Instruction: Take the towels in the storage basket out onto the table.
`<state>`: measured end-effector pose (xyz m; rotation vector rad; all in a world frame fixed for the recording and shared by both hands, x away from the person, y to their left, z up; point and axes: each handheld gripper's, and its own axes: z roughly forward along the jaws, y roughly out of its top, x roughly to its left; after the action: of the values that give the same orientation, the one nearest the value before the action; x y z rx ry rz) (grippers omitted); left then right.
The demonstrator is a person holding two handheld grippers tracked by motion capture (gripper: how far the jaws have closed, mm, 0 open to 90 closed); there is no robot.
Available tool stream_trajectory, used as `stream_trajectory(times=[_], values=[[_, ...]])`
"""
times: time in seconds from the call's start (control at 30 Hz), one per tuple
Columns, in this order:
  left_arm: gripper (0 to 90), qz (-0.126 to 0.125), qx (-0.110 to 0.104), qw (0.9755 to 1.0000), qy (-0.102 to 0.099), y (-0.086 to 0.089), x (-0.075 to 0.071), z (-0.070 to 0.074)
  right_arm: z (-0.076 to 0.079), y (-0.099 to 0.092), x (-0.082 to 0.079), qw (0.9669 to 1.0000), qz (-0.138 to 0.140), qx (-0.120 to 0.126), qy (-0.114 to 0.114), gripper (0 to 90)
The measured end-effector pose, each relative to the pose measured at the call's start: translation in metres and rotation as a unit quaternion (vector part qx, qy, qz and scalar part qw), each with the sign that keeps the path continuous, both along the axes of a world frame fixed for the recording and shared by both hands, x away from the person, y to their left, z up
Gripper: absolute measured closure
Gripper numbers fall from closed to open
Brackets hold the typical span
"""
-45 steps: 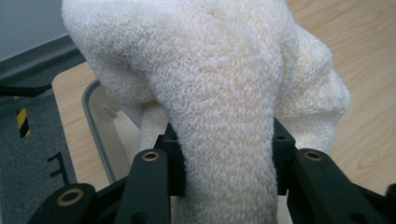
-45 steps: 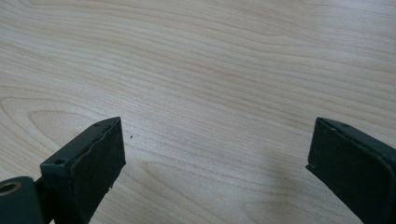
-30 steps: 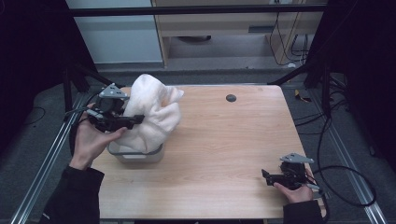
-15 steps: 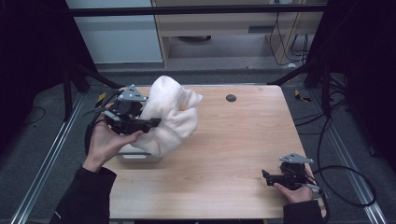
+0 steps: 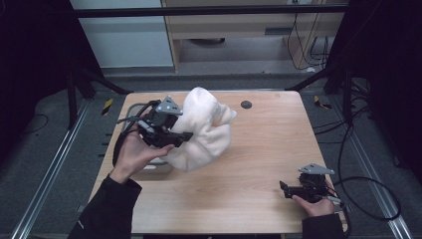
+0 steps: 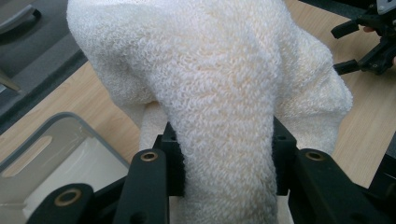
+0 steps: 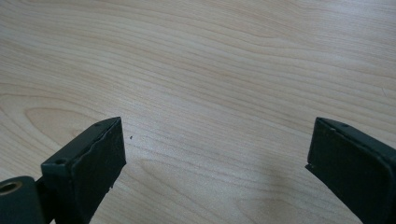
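High view: left gripper (image 5: 171, 135) clamped on white towel (image 5: 204, 129), now lifted out of the grey bin (image 5: 130, 110), rightward.
Right gripper (image 5: 288, 189): jaws apart, idle on table (image 5: 259, 149), far from the bin.
Meaning: probably towel removal nearly done.

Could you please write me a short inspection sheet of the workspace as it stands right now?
Surface: wooden table, with a dark round spot near its far edge.
Job's things: white towel held up over the table; grey bin under it at the table's left.
Clutter: nothing seen.
Grippers: left gripper shut on the towel; right gripper open, low over bare wood.
Cables: black cable trails from the right gripper off the table.
Surroundings: dark frame, grey floor, cabinet behind.
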<state>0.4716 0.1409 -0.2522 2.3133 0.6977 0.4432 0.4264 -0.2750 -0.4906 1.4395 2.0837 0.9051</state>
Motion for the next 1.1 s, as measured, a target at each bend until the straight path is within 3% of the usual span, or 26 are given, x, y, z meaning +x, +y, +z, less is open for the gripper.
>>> stream_trajectory(times=[0.53,1.1], values=[[60.1,-0.039,0.033,0.9984,0.022,-0.038,0.011,-0.027,0.000,0.000,0.000,1.0000,0.002,0.004,0.001,4.6],[59.9,-0.057,0.061,0.9953,0.051,-0.069,0.033,-0.078,-0.001,-0.001,-0.001,1.0000,0.002,0.003,0.001,4.7]])
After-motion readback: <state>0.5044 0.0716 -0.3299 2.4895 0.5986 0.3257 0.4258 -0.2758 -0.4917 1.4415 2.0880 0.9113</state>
